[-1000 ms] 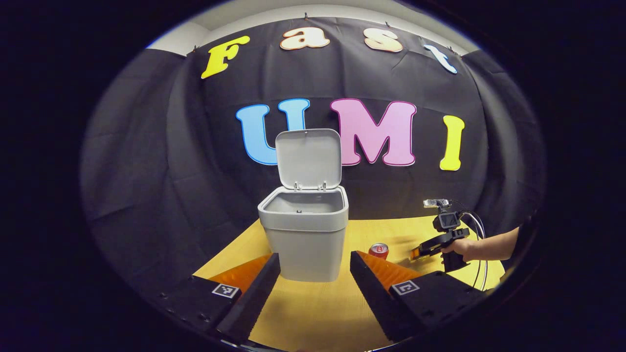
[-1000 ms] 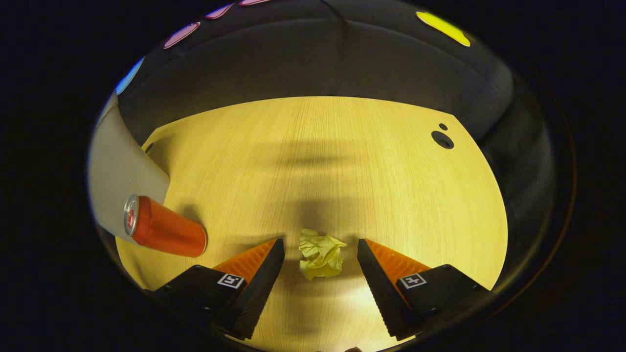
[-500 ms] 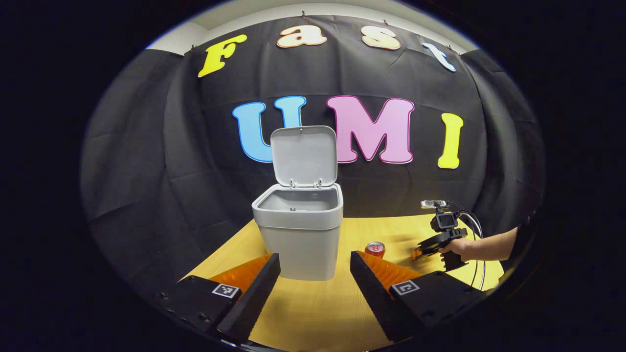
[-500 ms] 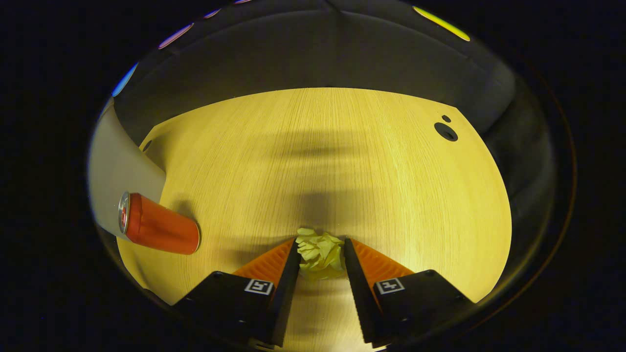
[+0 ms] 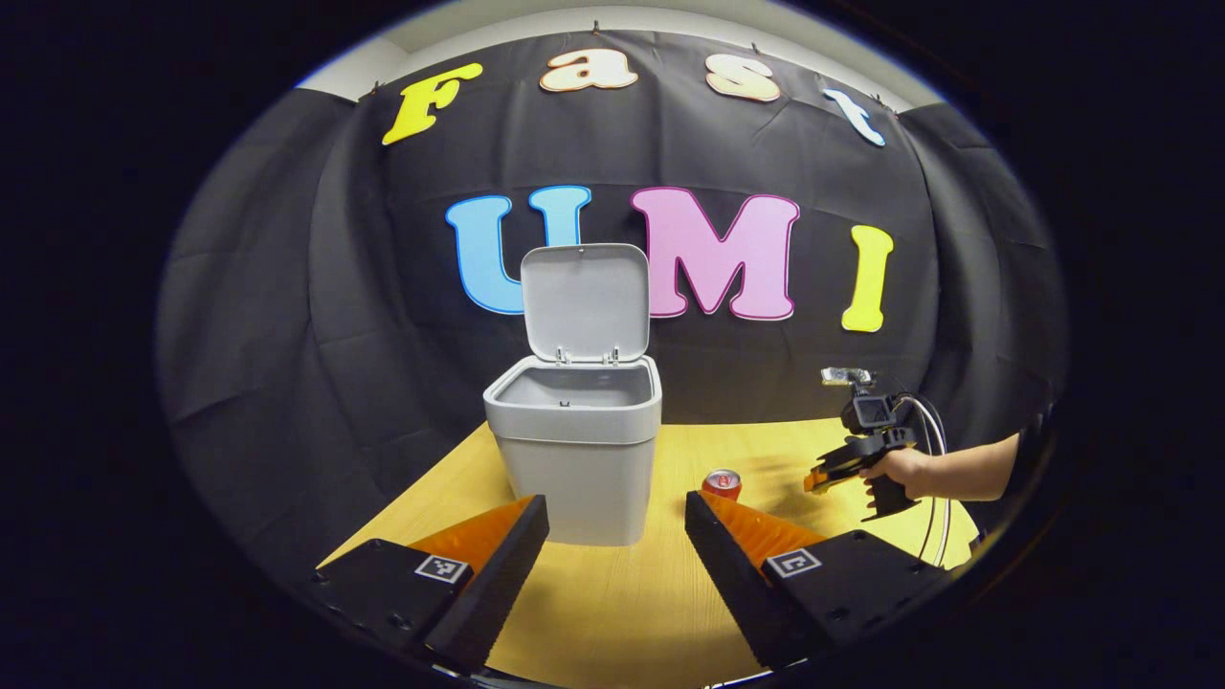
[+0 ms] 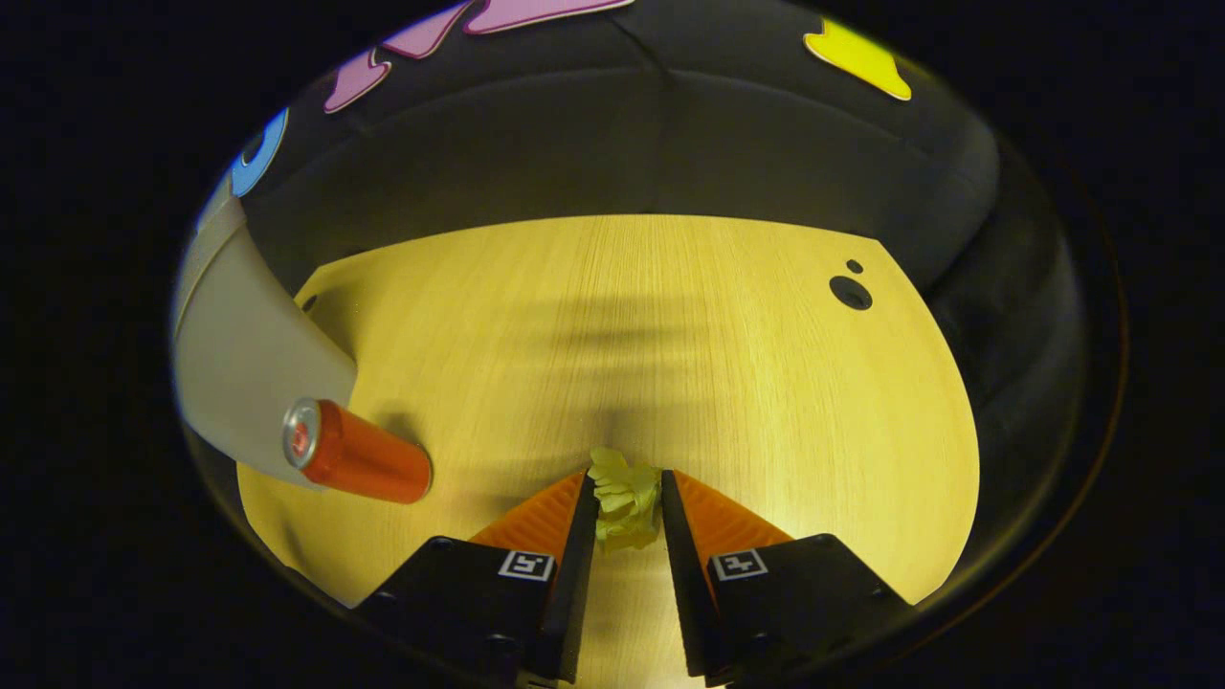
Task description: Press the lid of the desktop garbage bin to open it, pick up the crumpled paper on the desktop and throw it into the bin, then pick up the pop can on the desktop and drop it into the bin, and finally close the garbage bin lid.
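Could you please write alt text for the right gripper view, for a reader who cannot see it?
The right gripper is shut on a crumpled yellow paper ball above a wooden desktop. To the left, an orange pop can stands beside the grey garbage bin; black cloth hangs behind.

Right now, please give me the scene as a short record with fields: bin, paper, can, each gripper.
bin: grey garbage bin on the wooden desktop, lid standing open
paper: yellow crumpled paper pinched between the right gripper's fingers
can: red pop can upright on the desktop, beside the bin
left gripper: open, holds nothing, faces the bin
right gripper: shut on the paper
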A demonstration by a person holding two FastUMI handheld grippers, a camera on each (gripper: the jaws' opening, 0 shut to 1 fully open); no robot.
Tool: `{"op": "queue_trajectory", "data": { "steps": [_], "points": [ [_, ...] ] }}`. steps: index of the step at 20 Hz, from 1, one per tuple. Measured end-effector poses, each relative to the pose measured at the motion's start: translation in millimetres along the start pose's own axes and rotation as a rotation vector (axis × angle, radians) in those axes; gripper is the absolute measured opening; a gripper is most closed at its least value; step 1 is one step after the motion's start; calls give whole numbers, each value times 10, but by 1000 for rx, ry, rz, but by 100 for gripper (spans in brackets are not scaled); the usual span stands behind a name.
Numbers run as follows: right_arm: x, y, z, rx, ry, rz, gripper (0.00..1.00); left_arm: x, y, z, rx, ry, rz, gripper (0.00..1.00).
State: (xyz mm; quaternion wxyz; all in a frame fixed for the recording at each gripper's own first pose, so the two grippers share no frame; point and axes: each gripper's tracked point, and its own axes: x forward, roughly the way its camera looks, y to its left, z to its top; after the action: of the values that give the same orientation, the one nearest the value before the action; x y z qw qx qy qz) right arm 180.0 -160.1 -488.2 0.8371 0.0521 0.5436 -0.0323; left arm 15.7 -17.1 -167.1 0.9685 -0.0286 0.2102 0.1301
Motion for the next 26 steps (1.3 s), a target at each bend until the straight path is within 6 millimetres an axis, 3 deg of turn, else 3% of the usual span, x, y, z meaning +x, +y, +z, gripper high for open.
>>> {"op": "queue_trajectory", "data": {
  "steps": [3,6,9,11,15,18,21,24,26],
  "points": [
    [-96,16,179,-49,-69,8,45,2,-2,-51,-6,-10,-22,97],
    [-315,184,436,-86,-157,20,45,-8,-17,-99,8,-20,-45,97],
    [-693,400,758,-128,-235,62,45,-27,18,-116,32,-32,-64,97],
    [-919,647,966,-183,-283,101,45,-39,43,-123,44,-44,-76,97],
    [-1319,1285,1380,-289,-348,188,45,-67,83,-178,72,-56,-109,97],
    [-1637,1926,1558,-333,-390,287,44,-81,138,-212,49,-50,-105,97],
    [-1629,2555,1610,-405,-405,353,45,-92,216,-242,29,-42,-87,97],
    [-1619,3241,1468,-484,-381,430,45,-98,381,-271,29,-39,-55,97],
    [-1582,3528,1384,-513,-364,462,44,-109,505,-303,25,-32,-28,97]
  ]
}}
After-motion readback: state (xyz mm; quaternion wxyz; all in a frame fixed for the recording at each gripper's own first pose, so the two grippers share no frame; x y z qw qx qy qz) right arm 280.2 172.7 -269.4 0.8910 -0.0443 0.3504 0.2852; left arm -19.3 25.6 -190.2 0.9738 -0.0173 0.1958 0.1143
